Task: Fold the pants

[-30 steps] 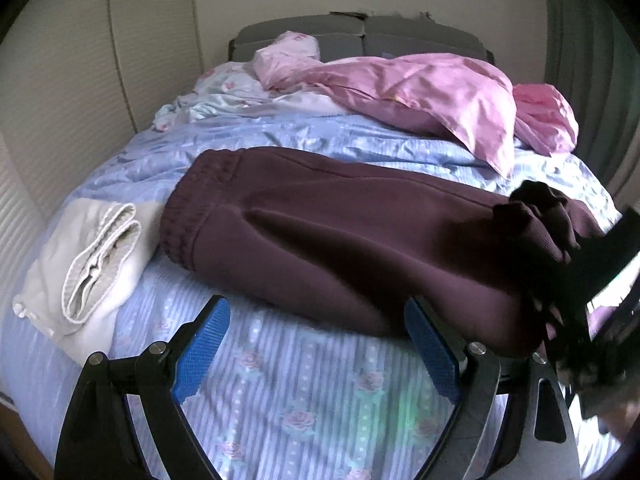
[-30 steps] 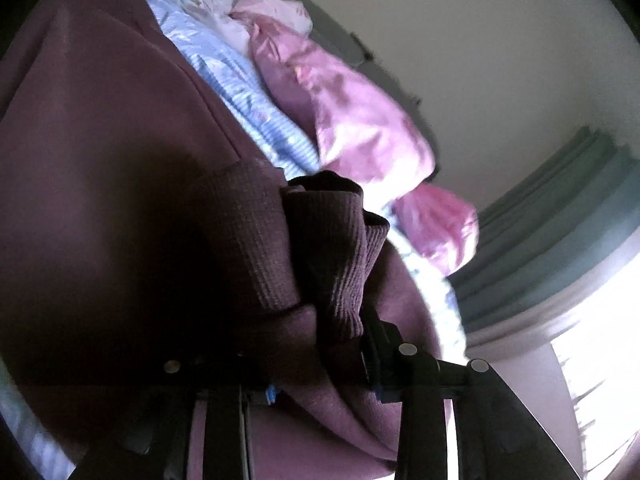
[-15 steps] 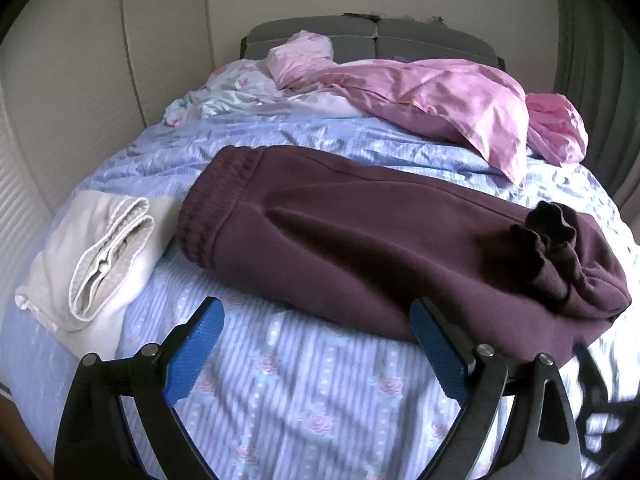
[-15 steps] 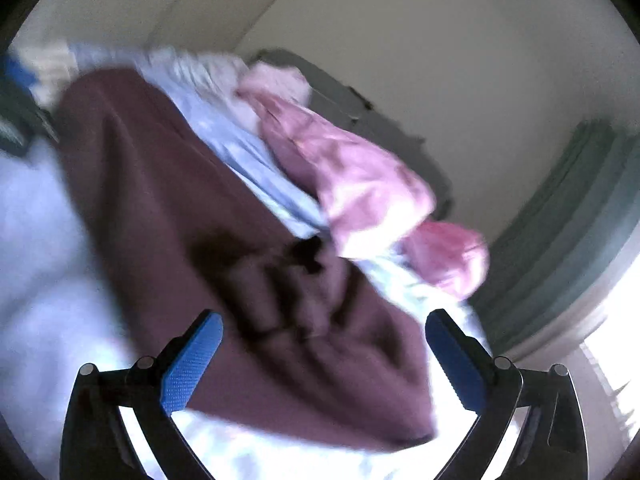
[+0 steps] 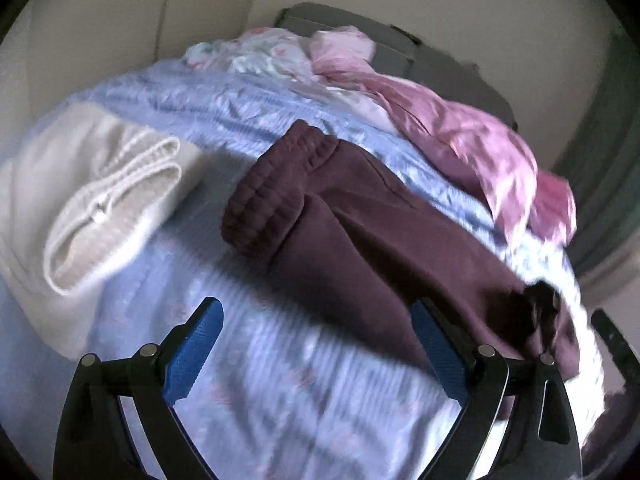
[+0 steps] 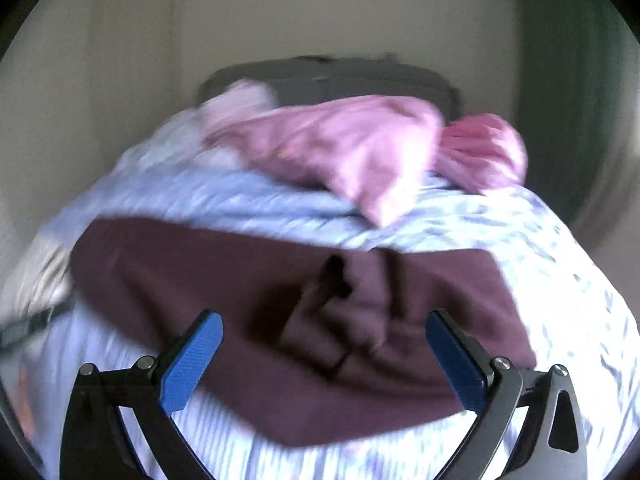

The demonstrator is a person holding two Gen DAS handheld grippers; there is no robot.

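Released since earlier, pants (image 6: 224, 276) lie folded; both tools (image 5: 316, 344) (image 6: 324, 356) gape over bedspread (image 5: 304, 412).

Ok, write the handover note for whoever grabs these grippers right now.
Left gripper: jaws open, empty, above the bedsheet near the maroon pants.
Right gripper: jaws open, empty, over the pants' cuff end.
Pants lie folded lengthwise across the bed, cuffs bunched on top at the right end; folded cream garment to their left.
Done: lengthwise fold.
Left: probably another crosswise fold and smoothing.
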